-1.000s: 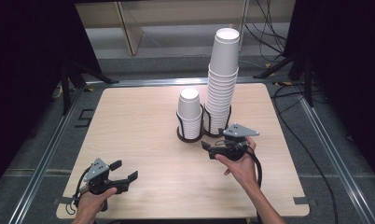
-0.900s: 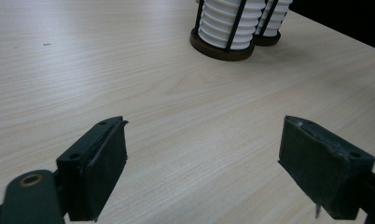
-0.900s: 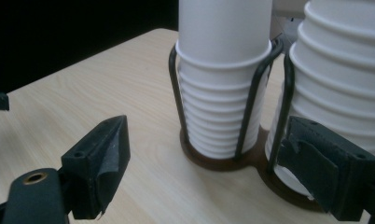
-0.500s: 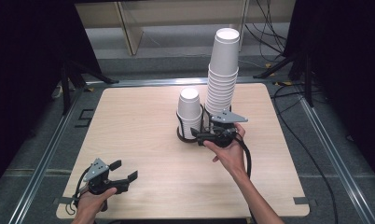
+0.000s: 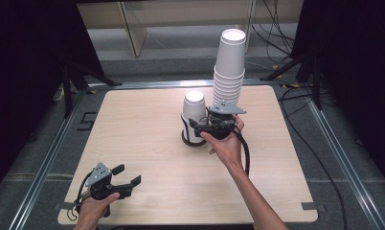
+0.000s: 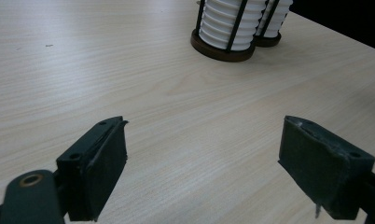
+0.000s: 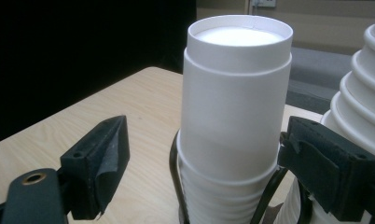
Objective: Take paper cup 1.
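The right gripper (image 5: pixel 198 125) is held above the counter (image 5: pixel 147 120) at the short stack of white paper cups (image 5: pixel 194 115), which stands upside down in a black wire holder (image 5: pixel 186 139) near the counter's middle. In the right gripper view its jaws stand open on either side of the short stack (image 7: pixel 234 116); the far jaw lies close to the holder's wire, but contact cannot be confirmed, and the near jaw is clear of the cups. The tall stack of cups (image 5: pixel 229 67) stands just beside the short one, in its own holder, behind the right gripper.

The left gripper (image 5: pixel 128 175) sits near the counter's front left corner, well apart from both stacks. Its jaws are open with nothing between them, only bare counter (image 6: pixel 176 116) in front.
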`<state>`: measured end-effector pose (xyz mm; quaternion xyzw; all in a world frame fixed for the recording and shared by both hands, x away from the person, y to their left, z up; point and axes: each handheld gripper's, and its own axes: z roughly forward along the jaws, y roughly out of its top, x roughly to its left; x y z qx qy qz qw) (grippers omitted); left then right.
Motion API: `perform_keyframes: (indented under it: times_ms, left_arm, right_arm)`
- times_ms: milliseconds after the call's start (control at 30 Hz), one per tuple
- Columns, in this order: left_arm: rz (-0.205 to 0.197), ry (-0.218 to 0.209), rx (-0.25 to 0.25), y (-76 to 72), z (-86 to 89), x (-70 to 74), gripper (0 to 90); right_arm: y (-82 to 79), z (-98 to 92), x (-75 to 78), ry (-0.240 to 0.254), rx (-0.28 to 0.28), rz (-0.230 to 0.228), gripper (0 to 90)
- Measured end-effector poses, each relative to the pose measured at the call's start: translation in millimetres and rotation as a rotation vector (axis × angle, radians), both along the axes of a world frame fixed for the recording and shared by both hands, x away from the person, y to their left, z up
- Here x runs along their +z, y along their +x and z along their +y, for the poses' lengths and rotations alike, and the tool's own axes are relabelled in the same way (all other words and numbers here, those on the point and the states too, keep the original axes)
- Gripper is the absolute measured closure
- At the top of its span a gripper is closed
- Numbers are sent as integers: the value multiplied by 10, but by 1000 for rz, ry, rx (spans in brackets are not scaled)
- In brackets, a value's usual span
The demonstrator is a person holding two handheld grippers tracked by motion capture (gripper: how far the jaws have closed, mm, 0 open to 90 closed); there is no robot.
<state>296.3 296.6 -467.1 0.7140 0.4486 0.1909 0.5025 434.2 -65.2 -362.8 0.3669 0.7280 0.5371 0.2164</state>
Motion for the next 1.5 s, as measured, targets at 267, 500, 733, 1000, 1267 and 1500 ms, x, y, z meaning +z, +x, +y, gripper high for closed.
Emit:
perform_keyframes:
  times_ms: [267,500,733,1000,1267,1500]
  left_arm:
    - [-11,-16,-8,2,-3,-5,148]
    - [2,-3,1,-7,-7,-2,148]
    - [-1,-4,-4,-12,-7,-1,148]
    - [-14,-20,-7,-10,2,1,148]
    - [-12,-18,-12,-14,-1,-3,148]
    - [-13,-23,-16,-17,-13,-8,148]
  right_arm:
    - [120,111,28,-13,-47,-2,154]
    - [232,177,14,-4,-72,2,154]
    - [307,295,34,-17,-141,14,152]
    - [376,391,34,-36,-194,15,152]
    - [456,473,-27,-48,-233,42,156]
    - [477,499,-37,-51,-262,42,190]
